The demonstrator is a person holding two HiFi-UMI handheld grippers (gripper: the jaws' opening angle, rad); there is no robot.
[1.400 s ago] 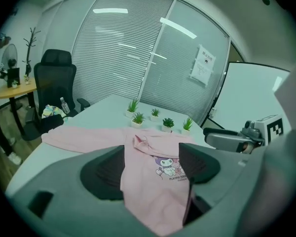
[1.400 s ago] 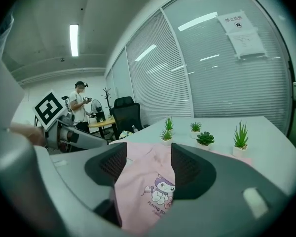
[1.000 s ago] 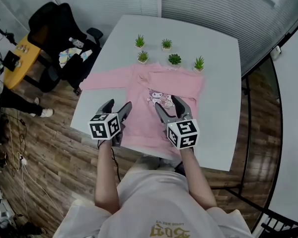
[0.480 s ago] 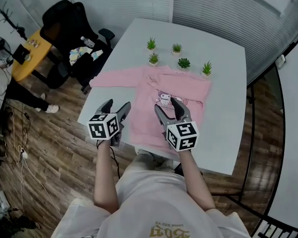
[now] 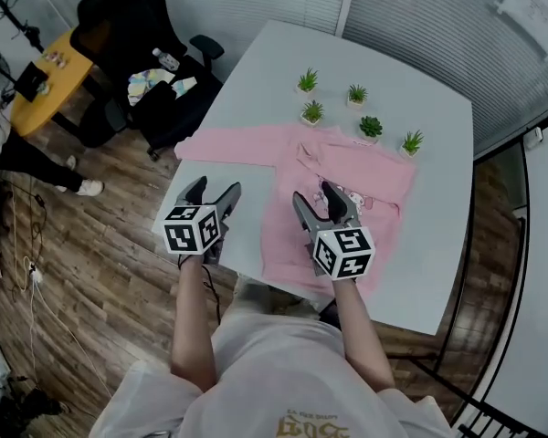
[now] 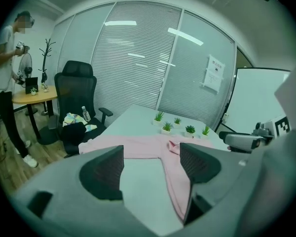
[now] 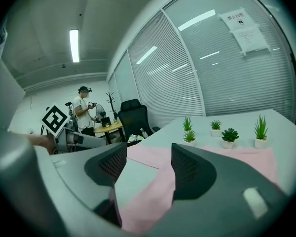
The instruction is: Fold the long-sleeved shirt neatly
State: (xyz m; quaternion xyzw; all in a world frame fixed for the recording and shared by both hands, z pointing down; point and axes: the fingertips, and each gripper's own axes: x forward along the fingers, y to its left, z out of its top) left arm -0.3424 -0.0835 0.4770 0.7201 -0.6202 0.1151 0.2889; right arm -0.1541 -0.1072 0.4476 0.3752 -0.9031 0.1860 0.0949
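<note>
White table (image 5: 256, 89), blind-walled office | left gripper (image 5: 216, 188): jaws apart, empty, over near-left table edge | right gripper (image 5: 314, 192): jaws apart, empty, above near part of pink long-sleeved shirt (image 5: 384, 181) | shirt: flat on table, one sleeve stretched leftward | five potted plants (image 5: 312, 112) just beyond collar | black office chair (image 5: 137, 26) past far-left corner

Nothing legible: the wall notice (image 7: 241, 31) and the person's top lettering (image 5: 312, 424) are too blurred.

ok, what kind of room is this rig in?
Probably an office meeting room: white table with small potted plants, black office chair beside it, glass partition walls with blinds.
</note>
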